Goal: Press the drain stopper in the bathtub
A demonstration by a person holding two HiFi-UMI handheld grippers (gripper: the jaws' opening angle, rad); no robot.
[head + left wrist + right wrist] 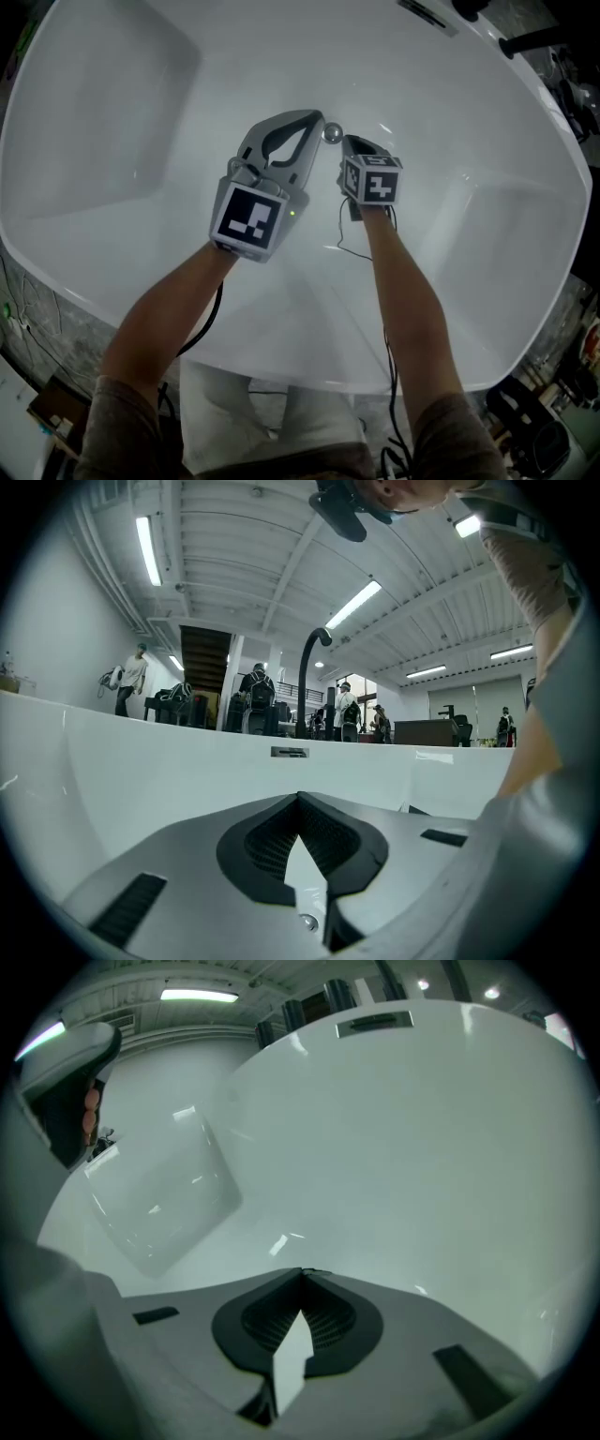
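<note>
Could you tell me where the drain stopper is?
Head view, upper centre: the drain stopper is on the bathtub floor, between the left gripper and right gripper.

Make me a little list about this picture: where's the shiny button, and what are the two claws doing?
place: inside a white bathtub
drain stopper: small shiny round knob on the tub floor
left gripper: jaws shut with nothing in them, tip just left of the stopper
right gripper: jaws shut with nothing in them, tip just right of the stopper
touching the stopper: cannot tell for either tip
also there: small rectangular plate on the tub's far wall
</note>
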